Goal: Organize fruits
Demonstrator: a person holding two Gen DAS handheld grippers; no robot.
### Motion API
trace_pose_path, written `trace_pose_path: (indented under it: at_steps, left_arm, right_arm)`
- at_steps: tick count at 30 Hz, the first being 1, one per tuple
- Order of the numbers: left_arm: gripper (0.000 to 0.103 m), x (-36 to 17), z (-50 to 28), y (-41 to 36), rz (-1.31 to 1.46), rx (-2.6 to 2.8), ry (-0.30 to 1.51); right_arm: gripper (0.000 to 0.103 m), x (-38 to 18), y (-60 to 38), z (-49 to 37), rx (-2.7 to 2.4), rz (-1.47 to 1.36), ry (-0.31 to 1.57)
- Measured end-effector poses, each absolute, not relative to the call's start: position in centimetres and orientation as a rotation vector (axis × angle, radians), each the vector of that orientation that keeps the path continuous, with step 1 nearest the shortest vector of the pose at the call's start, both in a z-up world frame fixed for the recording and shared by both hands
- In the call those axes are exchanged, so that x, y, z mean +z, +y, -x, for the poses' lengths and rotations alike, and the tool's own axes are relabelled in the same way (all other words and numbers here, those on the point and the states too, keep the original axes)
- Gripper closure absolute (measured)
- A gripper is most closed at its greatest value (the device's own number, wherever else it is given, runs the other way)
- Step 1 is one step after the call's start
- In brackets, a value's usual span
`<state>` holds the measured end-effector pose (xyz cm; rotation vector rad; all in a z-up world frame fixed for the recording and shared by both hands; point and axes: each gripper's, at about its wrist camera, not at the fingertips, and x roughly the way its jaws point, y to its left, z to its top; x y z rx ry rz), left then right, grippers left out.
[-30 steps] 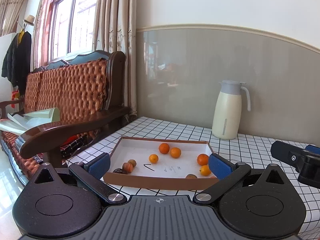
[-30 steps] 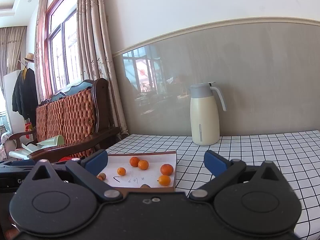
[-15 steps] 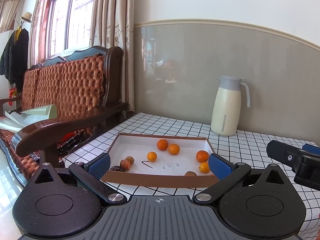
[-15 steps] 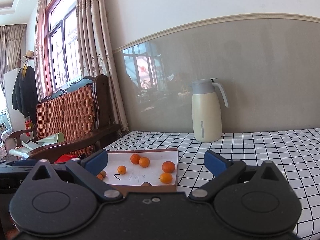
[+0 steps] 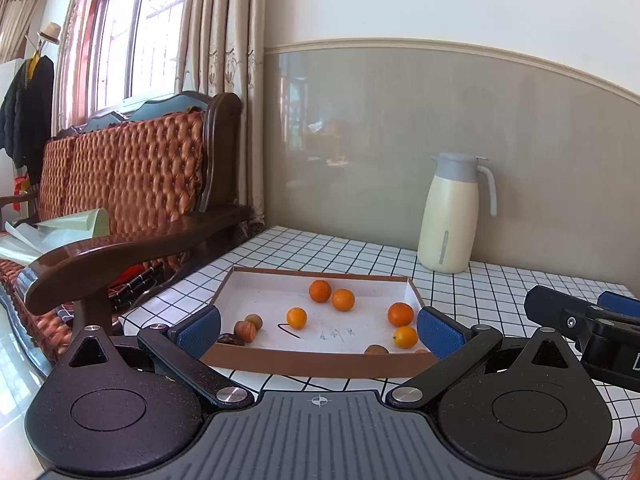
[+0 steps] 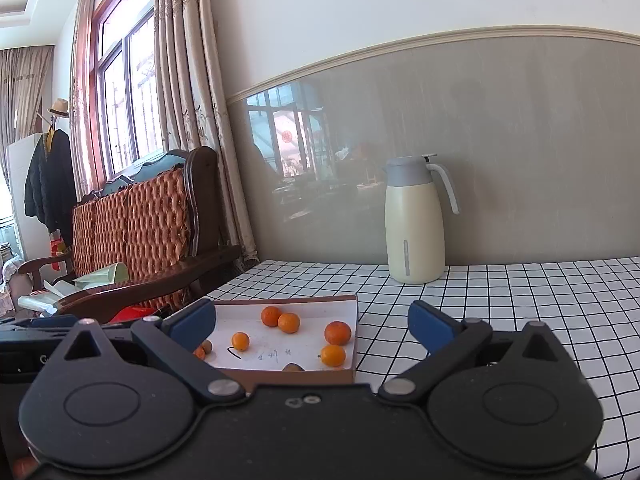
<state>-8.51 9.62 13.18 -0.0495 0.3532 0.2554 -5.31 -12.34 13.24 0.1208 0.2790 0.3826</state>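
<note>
A shallow brown cardboard tray (image 5: 320, 363) (image 6: 352, 320) with a white floor lies on the checked tablecloth. Several small oranges (image 5: 320, 291) (image 6: 338, 332) are scattered in it, and a few brownish fruits (image 5: 245, 330) sit at its left end. My left gripper (image 5: 319, 330) is open and empty, just in front of the tray's near wall. My right gripper (image 6: 311, 322) is also open and empty, nearer the tray's right end. The right gripper's body (image 5: 588, 328) shows at the right edge of the left wrist view.
A cream thermos jug (image 5: 452, 216) (image 6: 416, 220) stands at the back against the grey wall panel. A wooden sofa with an orange cushion (image 5: 132, 184) borders the table on the left, its armrest (image 5: 120, 256) close to the table edge. Checked cloth (image 6: 520, 304) stretches right of the tray.
Both views have shifted slightly: the tray sits a little lower and closer in the frames. Both grippers stay open and the fruits have not moved.
</note>
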Motion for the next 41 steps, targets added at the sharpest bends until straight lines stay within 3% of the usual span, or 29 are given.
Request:
trace_pose_path:
  at_steps: [41]
  left_arm:
    - [0.000, 12.2, 8.9, 10.6, 0.046, 0.293, 0.293]
  right_arm:
    - [0.006, 12.3, -11.5, 4.2, 0.307, -0.073, 0.310]
